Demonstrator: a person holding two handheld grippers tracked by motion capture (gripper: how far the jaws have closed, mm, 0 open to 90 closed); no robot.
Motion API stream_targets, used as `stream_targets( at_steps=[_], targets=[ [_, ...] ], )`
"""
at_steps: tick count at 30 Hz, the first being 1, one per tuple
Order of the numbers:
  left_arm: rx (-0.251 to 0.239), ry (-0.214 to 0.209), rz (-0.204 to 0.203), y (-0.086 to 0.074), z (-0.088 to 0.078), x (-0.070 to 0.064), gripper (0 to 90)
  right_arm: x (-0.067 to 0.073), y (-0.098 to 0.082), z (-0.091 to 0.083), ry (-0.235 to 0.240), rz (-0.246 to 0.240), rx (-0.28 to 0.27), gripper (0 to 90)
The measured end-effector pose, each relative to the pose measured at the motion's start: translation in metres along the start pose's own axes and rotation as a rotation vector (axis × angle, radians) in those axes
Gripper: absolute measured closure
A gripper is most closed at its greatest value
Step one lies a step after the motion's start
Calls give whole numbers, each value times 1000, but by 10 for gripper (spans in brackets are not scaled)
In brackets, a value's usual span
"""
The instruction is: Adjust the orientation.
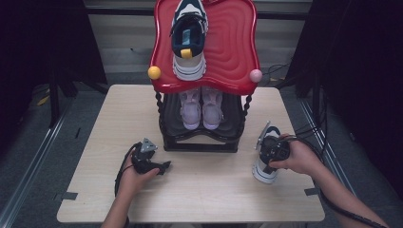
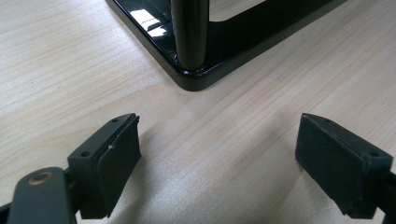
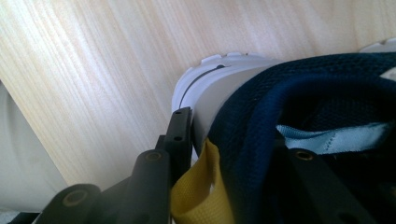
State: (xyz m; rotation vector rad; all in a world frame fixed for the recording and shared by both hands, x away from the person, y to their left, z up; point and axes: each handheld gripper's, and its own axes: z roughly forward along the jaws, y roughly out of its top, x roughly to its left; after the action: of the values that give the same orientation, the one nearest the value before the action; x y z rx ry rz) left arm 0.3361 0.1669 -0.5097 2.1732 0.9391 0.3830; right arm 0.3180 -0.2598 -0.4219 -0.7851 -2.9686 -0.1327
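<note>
Pale wood of the table lies bare between the left gripper's spread jaws, near the black rack's front left corner. Toward the right edge, the right gripper pinches the heel collar of the navy-and-white sneaker, one jaw inside, one outside; its long axis runs front to back.

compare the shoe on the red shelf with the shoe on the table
The shelf shoe sits on the rack's red top, untouched; the table shoe lies on the table, with the right tongs clamped on its heel collar. Both are navy and white with a yellow heel tab.
</note>
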Motion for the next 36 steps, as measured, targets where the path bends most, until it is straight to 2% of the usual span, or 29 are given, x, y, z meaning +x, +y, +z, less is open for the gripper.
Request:
stream_targets(
  at_steps=[4, 7, 8, 9, 10, 11, 12, 13, 14, 15, 16, 17, 20, 22, 23, 24, 26, 31, 36],
  targets=[
    [0, 0, 0, 0, 0, 0, 136, -3, 0, 0, 15, -33, 0, 695],
    [0, 0, 0, 0, 0, 0, 136, -2, 0, -1, 16, -37, 9, 702],
    [-1, 0, 0, 0, 0, 0, 136, 0, 0, -2, 29, -29, 5, 704],
    [-1, 1, -1, 0, 0, 0, 136, -2, -1, -3, 20, -52, -5, 707],
    [-1, 1, 0, 0, 0, 0, 136, 0, 0, -5, 20, -44, 2, 709],
    [-1, 0, 0, 0, 0, 0, 136, 0, -1, -7, 19, -61, -4, 710],
    [-1, 1, 0, 0, 0, 0, 136, 3, 0, -9, 16, -32, -11, 714],
    [-1, 0, 0, 0, 0, 0, 136, 1, -1, -12, 19, -75, -6, 720],
    [-1, 0, 0, 0, 0, 0, 136, 4, -1, -15, 26, -49, -3, 720],
    [-1, 0, 0, 0, 0, 0, 136, 4, 0, -16, 19, -59, -17, 721],
    [-1, 1, 0, 0, 0, 0, 136, 7, 0, -20, 31, -49, -10, 722],
    [-1, 1, 0, 0, 0, 0, 136, 6, -1, -22, 19, -69, -8, 722],
    [-1, 1, 0, 0, 0, 0, 136, 8, -1, -29, 12, -83, -6, 727],
    [-1, 0, 0, 0, 0, 0, 136, 10, -1, -35, 13, -77, -17, 727],
    [-1, 1, 0, 0, 0, 0, 136, 9, -2, -38, 6, -93, -12, 727],
    [-4, -3, -13, 0, 0, -1, 136, 11, -1, -42, 4, -79, -14, 728],
    [-5, 1, -6, 0, 0, 0, 136, 13, -1, -49, 2, -71, -19, 729],
    [-5, 1, -6, 0, 0, 0, 136, 14, -1, -72, 1, -105, -26, 728],
    [-2, 0, -6, 0, 0, 0, 136, 16, -2, -92, -10, -99, -15, 728]
  ],
)
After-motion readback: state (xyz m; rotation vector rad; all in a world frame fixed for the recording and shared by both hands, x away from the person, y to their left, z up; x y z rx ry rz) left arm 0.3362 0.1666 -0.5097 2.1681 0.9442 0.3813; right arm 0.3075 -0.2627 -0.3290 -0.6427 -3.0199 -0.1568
